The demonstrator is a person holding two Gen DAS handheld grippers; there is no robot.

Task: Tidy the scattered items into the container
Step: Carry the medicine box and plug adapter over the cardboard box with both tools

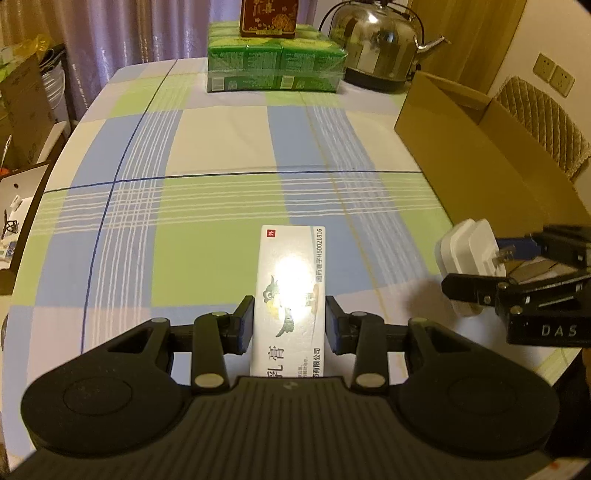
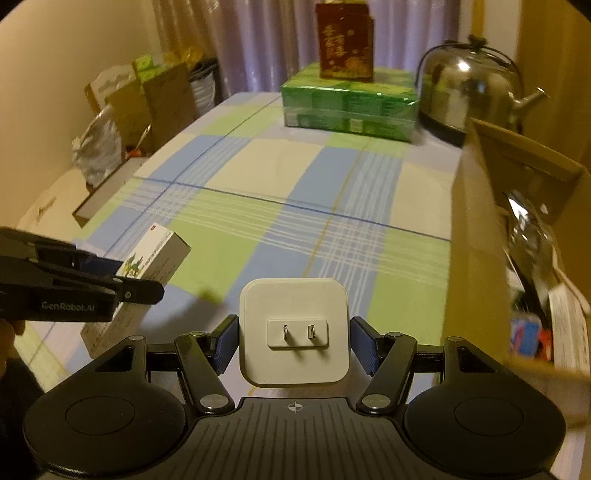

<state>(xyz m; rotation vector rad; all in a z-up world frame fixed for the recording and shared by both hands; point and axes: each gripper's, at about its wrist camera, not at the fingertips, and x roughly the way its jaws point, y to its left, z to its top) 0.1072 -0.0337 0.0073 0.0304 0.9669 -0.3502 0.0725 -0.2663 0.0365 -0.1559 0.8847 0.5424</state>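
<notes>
My left gripper (image 1: 289, 321) is shut on a long white medicine box (image 1: 290, 291) with green print, held above the checked tablecloth. The same box (image 2: 155, 258) shows at the left of the right wrist view, clamped in the left gripper (image 2: 136, 284). My right gripper (image 2: 293, 341) is shut on a white square plug adapter (image 2: 293, 332), its two metal prongs facing the camera. In the left wrist view the adapter (image 1: 467, 258) hangs at the right in the right gripper (image 1: 476, 273). The open cardboard box (image 2: 476, 229) stands just right of the adapter and holds several items.
A green wrapped pack (image 1: 275, 68) with a red tin (image 1: 267, 18) on top sits at the table's far end, beside a steel kettle (image 1: 380, 40). Boxes and bags (image 2: 122, 122) crowd the floor left of the table. A chair back (image 1: 543, 122) rises behind the cardboard box (image 1: 476, 136).
</notes>
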